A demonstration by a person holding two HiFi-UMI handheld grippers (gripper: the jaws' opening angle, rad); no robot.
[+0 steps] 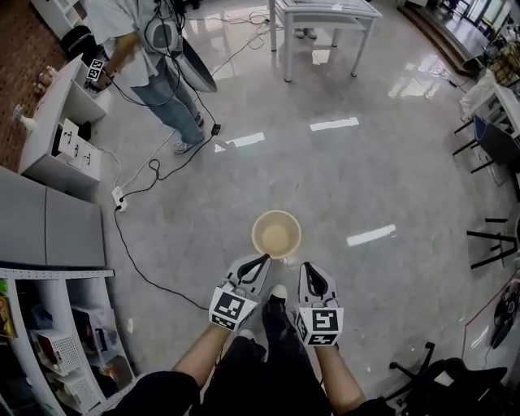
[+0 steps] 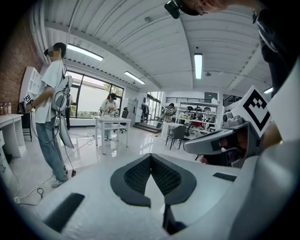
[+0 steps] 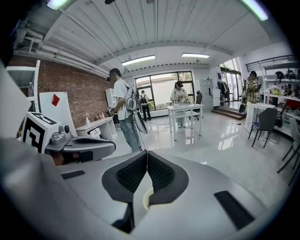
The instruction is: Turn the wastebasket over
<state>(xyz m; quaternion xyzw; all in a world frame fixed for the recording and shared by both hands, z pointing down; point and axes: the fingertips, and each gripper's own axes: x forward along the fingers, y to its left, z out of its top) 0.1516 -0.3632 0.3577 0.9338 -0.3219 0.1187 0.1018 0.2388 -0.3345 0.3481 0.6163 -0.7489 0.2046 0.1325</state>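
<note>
Down at the bottom centre of the head view, two bare forearms reach up the frame side by side. The left gripper point(image 1: 262, 260) and the right gripper point(image 1: 308, 268) both angle toward the wastebasket point(image 1: 276, 234), and their tips stop just short of its near rim without touching it. Each gripper's own view shows its dark ribbed pads pressed together with nothing held between them, for the left gripper point(image 2: 150, 156) and the right gripper point(image 3: 147, 153) alike. The person's dark trousers and a light-toed shoe point(image 1: 279, 291) show between the two grippers.

A glossy pale grey floor point(image 1: 366, 179) fills most of the head view and mirrors the ceiling lights as bright streaks. At upper left another person point(image 1: 154, 57) stands with cables hanging from their body, and a black cord runs to a power strip point(image 1: 119, 197). A white table point(image 1: 325, 20) stands at top centre, a white cabinet point(image 1: 73, 130) lies along the left edge, and open shelves point(image 1: 57, 341) fill the lower left. Dark chairs point(image 1: 491, 236) sit at the right edge.

The wastebasket stands upright on the floor just below the middle of the frame. It is round and tan, its open mouth faces up, and its inside looks bare.
</note>
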